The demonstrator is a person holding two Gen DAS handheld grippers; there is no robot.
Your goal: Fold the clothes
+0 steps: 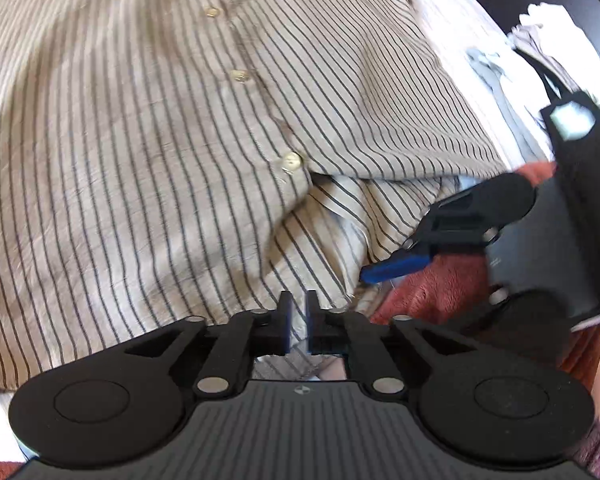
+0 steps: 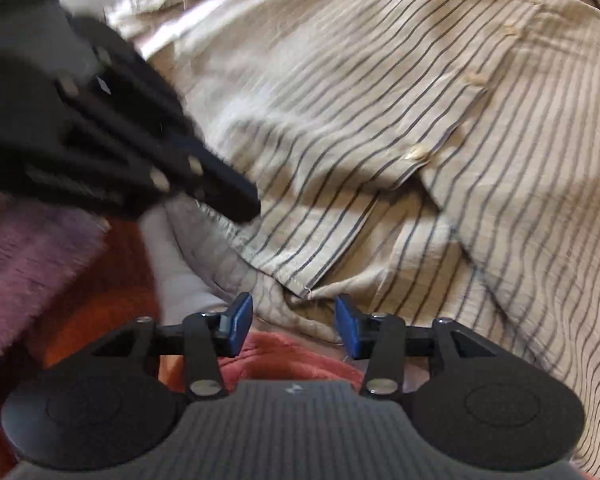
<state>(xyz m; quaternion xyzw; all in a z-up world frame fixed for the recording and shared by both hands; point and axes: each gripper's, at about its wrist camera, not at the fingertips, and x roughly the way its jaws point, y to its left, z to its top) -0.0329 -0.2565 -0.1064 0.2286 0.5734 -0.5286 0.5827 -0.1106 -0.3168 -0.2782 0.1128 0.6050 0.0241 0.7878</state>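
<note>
Item: striped button shirt (image 1: 148, 128), beige with dark pinstripes, lying spread and rumpled, front up, over a rust-coloured fleece blanket (image 1: 440, 288), its button placket (image 1: 260, 120) running away from both cameras. Left gripper (image 1: 299, 312): pointing steeply down at the near hem, jaws standing narrowly apart with a strip of striped cloth sitting in the gap; whether the pads are actually pinching it cannot be told. Right gripper (image 2: 295, 320): jaws standing about half open, holding nothing, hovering just over the loose hem corner (image 2: 300, 286) where the two front panels are parting; that corner is lying directly ahead of its fingertips, between the blue pads (image 2: 240, 316). Relation governing the coming move, as a judgement: the shirt's long axis is extending forward from both tools, hem nearest, collar farthest; the two grippers are sitting close together along the hem, the right one to the open-panel side. Also showing: a heap of pale clothes (image 1: 540, 52) lying well apart beyond the shirt.
</note>
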